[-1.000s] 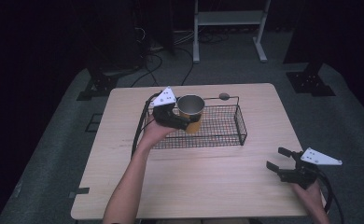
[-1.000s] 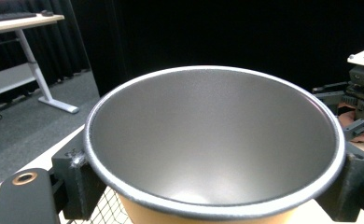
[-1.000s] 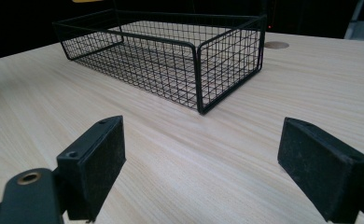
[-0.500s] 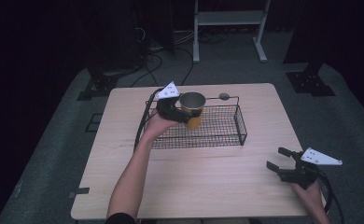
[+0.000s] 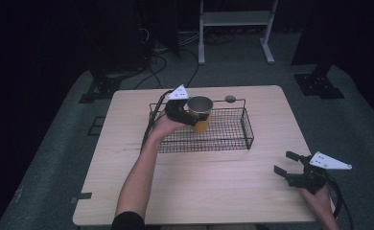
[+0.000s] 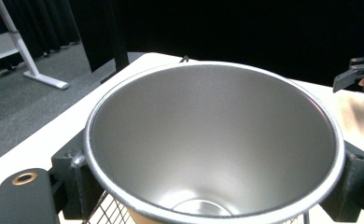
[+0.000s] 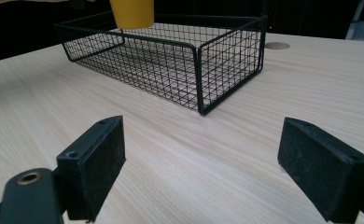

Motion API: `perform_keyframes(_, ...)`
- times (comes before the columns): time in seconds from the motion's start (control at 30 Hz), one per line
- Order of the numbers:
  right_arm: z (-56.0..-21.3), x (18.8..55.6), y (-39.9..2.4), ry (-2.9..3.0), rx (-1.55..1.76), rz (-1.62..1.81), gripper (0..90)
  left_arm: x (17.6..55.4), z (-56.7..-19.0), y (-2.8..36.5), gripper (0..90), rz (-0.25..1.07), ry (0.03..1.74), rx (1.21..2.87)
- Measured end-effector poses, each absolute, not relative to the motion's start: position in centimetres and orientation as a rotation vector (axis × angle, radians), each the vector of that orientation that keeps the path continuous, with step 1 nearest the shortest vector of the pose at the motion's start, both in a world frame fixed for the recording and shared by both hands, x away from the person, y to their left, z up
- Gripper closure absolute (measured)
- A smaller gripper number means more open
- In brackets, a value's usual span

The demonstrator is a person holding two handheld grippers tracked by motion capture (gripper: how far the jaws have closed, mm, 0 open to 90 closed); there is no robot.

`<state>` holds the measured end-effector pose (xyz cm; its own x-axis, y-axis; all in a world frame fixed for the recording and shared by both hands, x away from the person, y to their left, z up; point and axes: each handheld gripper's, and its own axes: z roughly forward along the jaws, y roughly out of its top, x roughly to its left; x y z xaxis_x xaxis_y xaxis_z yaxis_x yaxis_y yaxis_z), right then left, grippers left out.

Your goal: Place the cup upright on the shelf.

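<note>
A yellow cup [image 5: 200, 114] is gripped by the left gripper [image 5: 187, 115] over the wire basket [image 5: 233, 139] on the pale wooden table [image 5: 199, 187]; at four o'clock the right gripper [image 5: 286, 164] is held agape; dark room, grey carpet [image 5: 55, 158].

In the left gripper view the steel-lined cup [image 6: 215, 144] covers the middle of the frame, hiding most of the wire basket [image 6: 106, 212] below it; its yellow base is cut off at the bottom edge. At the right edge the right gripper [image 6: 357, 77] is cropped. In the right gripper view the cup's rim is cut off by the top edge.
</note>
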<state>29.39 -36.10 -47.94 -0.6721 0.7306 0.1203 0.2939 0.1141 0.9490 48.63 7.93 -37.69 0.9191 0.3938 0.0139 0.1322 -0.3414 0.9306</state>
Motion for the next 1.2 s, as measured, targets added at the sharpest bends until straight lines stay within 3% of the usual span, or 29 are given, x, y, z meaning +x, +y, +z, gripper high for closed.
perform_keyframes(1.2,-47.9,29.4,-36.1,2.023,0.992,1.583,13.9,50.9,-41.5,6.7,11.9,0.212,0.422,2.052)
